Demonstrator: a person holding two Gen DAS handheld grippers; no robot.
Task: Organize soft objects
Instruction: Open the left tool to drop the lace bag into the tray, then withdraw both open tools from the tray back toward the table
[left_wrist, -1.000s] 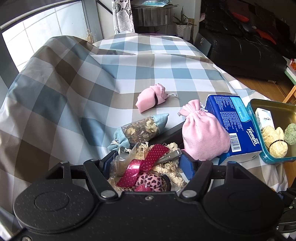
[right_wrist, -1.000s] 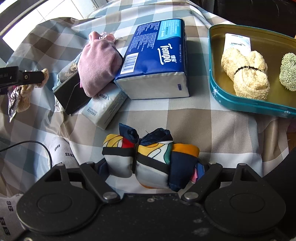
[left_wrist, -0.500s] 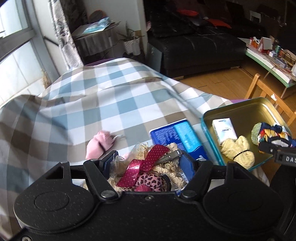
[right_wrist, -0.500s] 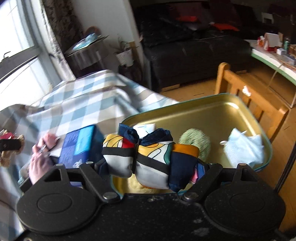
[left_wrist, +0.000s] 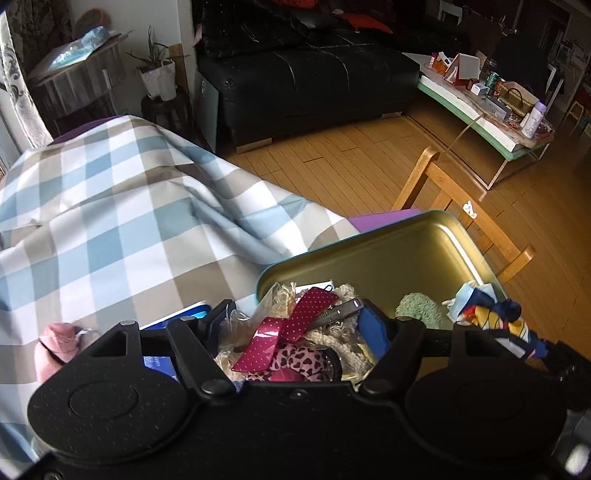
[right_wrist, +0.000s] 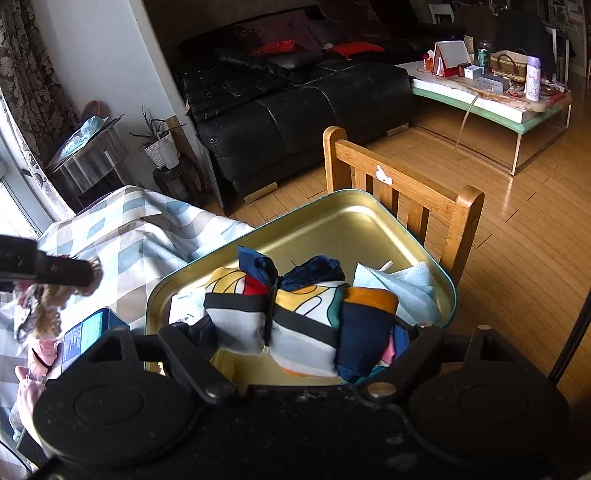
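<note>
Right wrist: bundle (right_wrist: 306, 325) above tin's rim (right_wrist: 448, 280).

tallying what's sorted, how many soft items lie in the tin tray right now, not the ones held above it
4 visible in the tin tray: tissue pack, cream towel, green puff, face mask. More may be hidden.

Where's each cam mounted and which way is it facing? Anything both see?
Left wrist: on the left hand-held gripper, angled down along its fingers at the ribboned packet it grips, over the tin tray; own black gripper body fills the bottom.
Right wrist: on the right hand-held gripper, angled down at the colourful cloth bundle it grips, above that tray; the left gripper shows at left edge.
Shared: tray, checked tablecloth, black sofa, wooden chair.
</note>
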